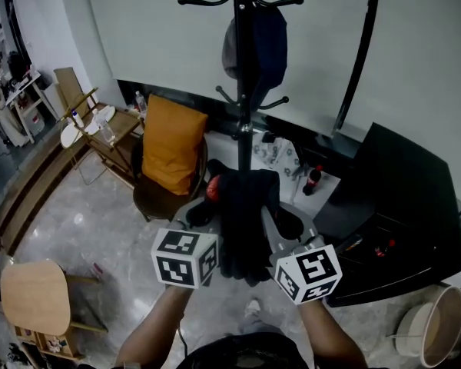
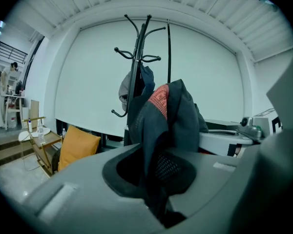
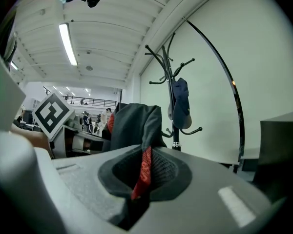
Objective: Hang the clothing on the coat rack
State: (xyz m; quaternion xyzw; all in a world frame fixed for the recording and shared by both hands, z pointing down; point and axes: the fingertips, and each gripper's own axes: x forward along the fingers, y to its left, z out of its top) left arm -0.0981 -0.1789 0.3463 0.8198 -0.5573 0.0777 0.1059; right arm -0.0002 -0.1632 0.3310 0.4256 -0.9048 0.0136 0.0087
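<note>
Head view, looking steeply down. At lower centre of the frame the left gripper (image 1: 207, 207) and the right gripper (image 1: 281, 220), each with a white cube of square markers at its rear, hold between them a dark garment (image 1: 246, 221) of soft fabric with red trim. The garment hangs bunched in a vertical fold between the two grippers, just in front of the pole of the tall black metal coat rack (image 1: 244, 91) with curved hooks, which rises through the upper centre of the frame.

In the left gripper view the jaws stand narrow, clamped on a fold of the garment. In the right gripper view the jaws are likewise narrow, pinching the dark cloth together with a red strip (image 3: 144, 172).

On the upper hooks of the coat rack hangs a dark blue and grey cap (image 1: 257, 48). Left of the pole stands a round brown chair bearing an orange cushion (image 1: 169, 152). A black counter (image 1: 415, 206) fills the right of the frame, and a pale round wooden stool (image 1: 34, 298) sits on the polished floor at lower left.
</note>
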